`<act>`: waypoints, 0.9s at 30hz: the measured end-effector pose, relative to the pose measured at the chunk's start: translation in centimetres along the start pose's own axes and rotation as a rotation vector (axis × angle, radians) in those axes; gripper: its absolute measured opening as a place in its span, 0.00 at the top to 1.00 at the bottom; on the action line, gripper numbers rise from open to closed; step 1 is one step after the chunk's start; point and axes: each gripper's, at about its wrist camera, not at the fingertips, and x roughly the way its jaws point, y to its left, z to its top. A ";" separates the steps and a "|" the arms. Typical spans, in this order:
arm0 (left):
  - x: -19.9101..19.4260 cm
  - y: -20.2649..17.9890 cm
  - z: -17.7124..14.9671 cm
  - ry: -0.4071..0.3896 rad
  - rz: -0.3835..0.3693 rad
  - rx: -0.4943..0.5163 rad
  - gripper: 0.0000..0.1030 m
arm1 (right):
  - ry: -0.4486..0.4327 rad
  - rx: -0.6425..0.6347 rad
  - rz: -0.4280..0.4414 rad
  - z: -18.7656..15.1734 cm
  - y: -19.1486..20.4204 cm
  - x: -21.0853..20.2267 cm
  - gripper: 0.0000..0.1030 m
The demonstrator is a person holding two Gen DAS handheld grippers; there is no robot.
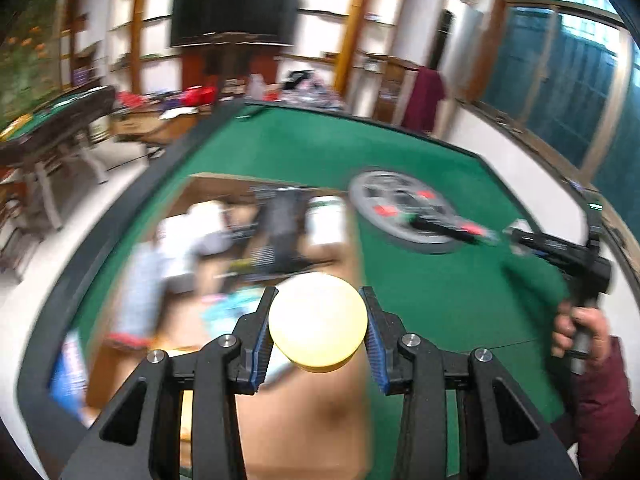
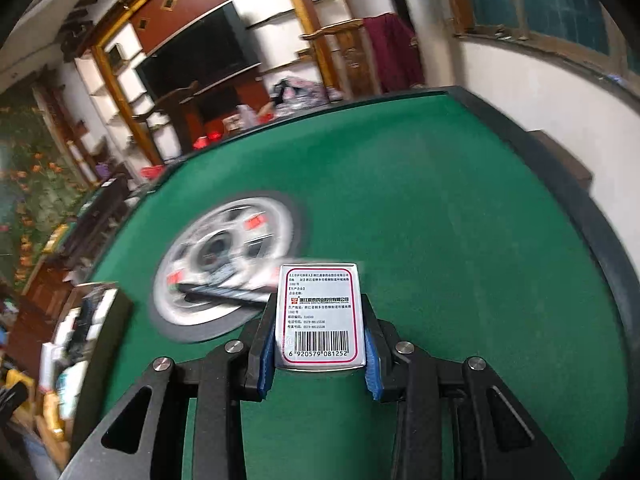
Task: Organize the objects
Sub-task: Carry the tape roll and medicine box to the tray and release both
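Our left gripper (image 1: 318, 322) is clamped on a pale yellow round lid (image 1: 318, 320), its blue-padded fingers (image 1: 262, 330) pressing against both sides of the disc. Directly beneath and ahead of this claw lies an open cardboard box (image 1: 332, 412), blurred, with assorted items inside that we cannot identify. Ahead and to the right of the claw, a round grey panel (image 1: 394, 208) with red marks sits in the green table (image 1: 440, 292). Farther right, we see our right hand (image 1: 582, 326) in a maroon sleeve gripping the handle of the other tool.

Our right gripper (image 2: 320, 320) holds a small white medicine box (image 2: 320, 316) squeezed between its blue pads (image 2: 266, 356); the face with a red border, printed text and a barcode is turned up toward the camera. The box hangs above the green felt. Just ahead and to the left of this claw is the same grey round panel (image 2: 224, 264), smeared by motion. Far left of the claw, the cardboard box's edge (image 2: 100, 308) shows at the table's side.
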 end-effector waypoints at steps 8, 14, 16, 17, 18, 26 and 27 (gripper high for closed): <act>1.5 6.6 -0.6 0.039 0.098 -0.056 0.62 | 0.110 -0.202 0.246 -3.4 13.8 -0.2 0.63; 4.7 7.3 -0.1 0.099 0.119 -0.050 0.62 | 0.230 -0.396 0.376 -8.2 24.0 0.8 0.62; 5.4 7.3 -0.1 0.113 0.117 -0.048 0.62 | 0.252 -0.457 0.395 -10.0 26.2 1.1 0.62; 5.6 7.2 -0.1 0.116 0.117 -0.047 0.62 | 0.257 -0.486 0.395 -10.6 27.1 1.3 0.62; 5.9 7.2 -0.1 0.120 0.115 -0.046 0.62 | 0.263 -0.524 0.391 -11.4 28.4 1.5 0.62; 6.7 8.0 -0.2 0.133 0.095 -0.088 0.62 | 0.326 -0.611 0.366 -14.3 30.9 3.6 0.62; 6.7 8.0 -0.2 0.132 0.097 -0.085 0.62 | 0.330 -0.623 0.354 -14.6 31.0 3.9 0.62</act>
